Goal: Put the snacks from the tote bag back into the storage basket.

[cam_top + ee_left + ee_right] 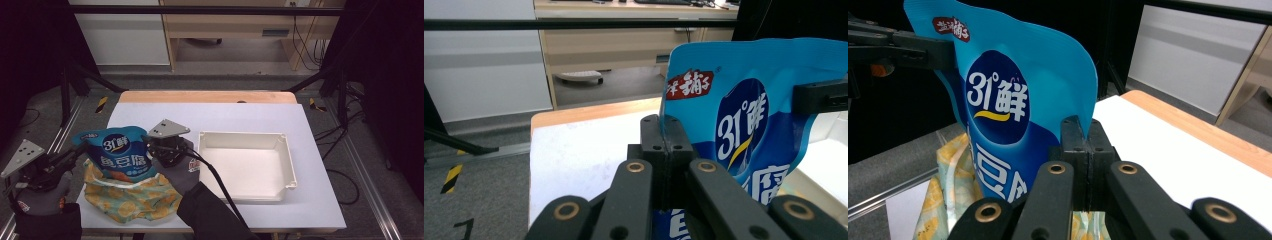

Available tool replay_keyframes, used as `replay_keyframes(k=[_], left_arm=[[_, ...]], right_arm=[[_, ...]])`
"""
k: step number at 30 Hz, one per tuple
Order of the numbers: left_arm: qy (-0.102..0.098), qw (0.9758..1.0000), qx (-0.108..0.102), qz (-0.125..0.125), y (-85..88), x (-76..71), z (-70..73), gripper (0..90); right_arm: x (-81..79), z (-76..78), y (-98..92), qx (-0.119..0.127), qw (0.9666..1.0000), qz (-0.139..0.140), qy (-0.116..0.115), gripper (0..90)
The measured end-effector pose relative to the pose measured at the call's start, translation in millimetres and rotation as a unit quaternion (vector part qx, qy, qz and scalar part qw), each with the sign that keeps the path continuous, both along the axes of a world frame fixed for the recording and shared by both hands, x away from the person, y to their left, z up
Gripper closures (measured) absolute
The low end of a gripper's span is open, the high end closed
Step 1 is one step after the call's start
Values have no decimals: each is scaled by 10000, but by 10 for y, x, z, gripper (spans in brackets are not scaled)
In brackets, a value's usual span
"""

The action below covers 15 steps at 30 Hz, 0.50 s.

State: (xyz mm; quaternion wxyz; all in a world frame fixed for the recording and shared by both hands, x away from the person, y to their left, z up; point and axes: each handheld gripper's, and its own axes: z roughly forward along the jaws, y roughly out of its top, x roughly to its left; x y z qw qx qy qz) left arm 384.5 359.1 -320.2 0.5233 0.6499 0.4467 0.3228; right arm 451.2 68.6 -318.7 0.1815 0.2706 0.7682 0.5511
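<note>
At the left half of the table [310, 200], a blue snack bag [120, 152] stands upright between the 2 grippers, its printed face toward the high camera. The left gripper [75, 149] holds the bag's left edge: in the left gripper view its jaws are pressed flat together with the bag's thin side seam [665, 125] caught between them, and the bag [749, 125] spreads away to the right of the jaws. The right gripper [150, 145] holds the opposite edge: in the right gripper view its jaws are likewise clenched on the seam, with the bag [1003, 100] rising to the left of them. Each gripper view also shows the other gripper's black jaw tip pinching the far upper edge of the bag.

Under and in front of the bag lies a second bag [132, 197], yellow and orange with a fruit print, flat on the table. To the right of both, well apart from the blue bag, sits a white tray [290, 165] on the table. The person's gloved hands grip both tools from the near side.
</note>
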Motion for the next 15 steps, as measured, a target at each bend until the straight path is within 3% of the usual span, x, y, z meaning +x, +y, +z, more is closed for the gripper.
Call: replay_keyframes(k=[15], left_arm=[[-256, 9996, -69, -52, -11, -47, 278, 900]], right_arm=[[-76, 292, -44, 45, 9995, 58, -293, 900]])
